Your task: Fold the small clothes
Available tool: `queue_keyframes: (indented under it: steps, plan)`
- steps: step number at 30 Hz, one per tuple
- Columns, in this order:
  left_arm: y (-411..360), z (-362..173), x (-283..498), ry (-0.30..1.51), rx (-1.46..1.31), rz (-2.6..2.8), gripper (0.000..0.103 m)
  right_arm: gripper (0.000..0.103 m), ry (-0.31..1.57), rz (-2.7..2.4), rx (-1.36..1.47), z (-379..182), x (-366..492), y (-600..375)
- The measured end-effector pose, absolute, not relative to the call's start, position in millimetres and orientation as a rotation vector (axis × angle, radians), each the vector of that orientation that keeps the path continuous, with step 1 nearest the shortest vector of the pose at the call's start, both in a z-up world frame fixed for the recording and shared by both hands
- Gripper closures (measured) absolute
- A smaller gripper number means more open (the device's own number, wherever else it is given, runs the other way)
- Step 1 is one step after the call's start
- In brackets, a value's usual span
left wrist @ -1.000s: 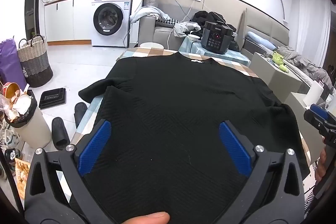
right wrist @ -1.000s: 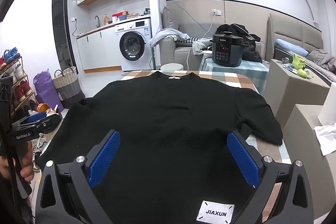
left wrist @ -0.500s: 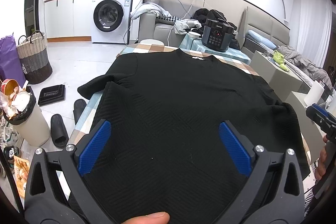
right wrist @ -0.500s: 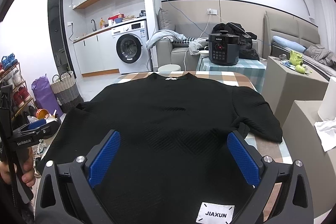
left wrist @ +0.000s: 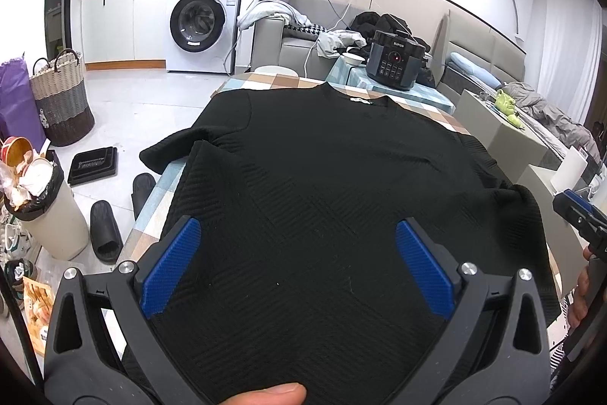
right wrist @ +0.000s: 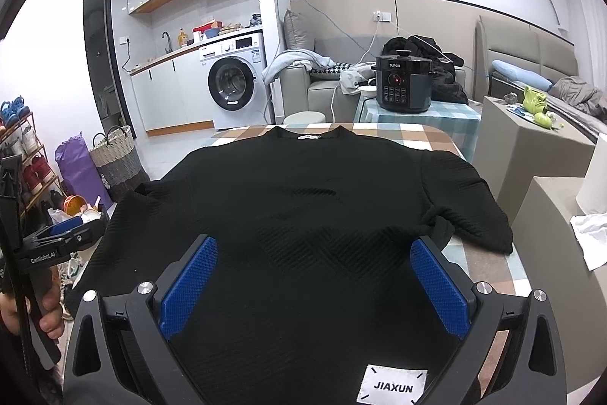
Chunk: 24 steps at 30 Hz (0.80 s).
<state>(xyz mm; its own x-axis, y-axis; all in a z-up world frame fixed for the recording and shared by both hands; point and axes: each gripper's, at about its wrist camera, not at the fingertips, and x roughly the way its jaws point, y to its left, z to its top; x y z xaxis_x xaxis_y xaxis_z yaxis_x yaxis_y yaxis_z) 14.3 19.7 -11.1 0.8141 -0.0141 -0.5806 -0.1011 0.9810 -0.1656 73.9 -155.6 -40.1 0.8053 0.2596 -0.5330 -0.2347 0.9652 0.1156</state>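
Two grippers are held over a black top that is spread flat on a checked table.

The left gripper is held low above the near part of the top, and its blue fingers are spread wide with nothing between them. The right gripper is held the same way, its fingers also wide apart and empty.

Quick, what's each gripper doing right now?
Left gripper: open, holding nothing, above the black shirt.
Right gripper: open, holding nothing.
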Motion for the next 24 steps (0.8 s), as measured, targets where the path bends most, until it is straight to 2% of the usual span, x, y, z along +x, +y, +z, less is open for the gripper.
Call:
queue_keyframes:
  steps: [24]
  plan:
    - [16.6, -14.6, 16.7, 0.621, -0.192, 0.04, 0.001, 0.0, 0.586, 0.254, 0.053, -39.4, 73.4, -154.6]
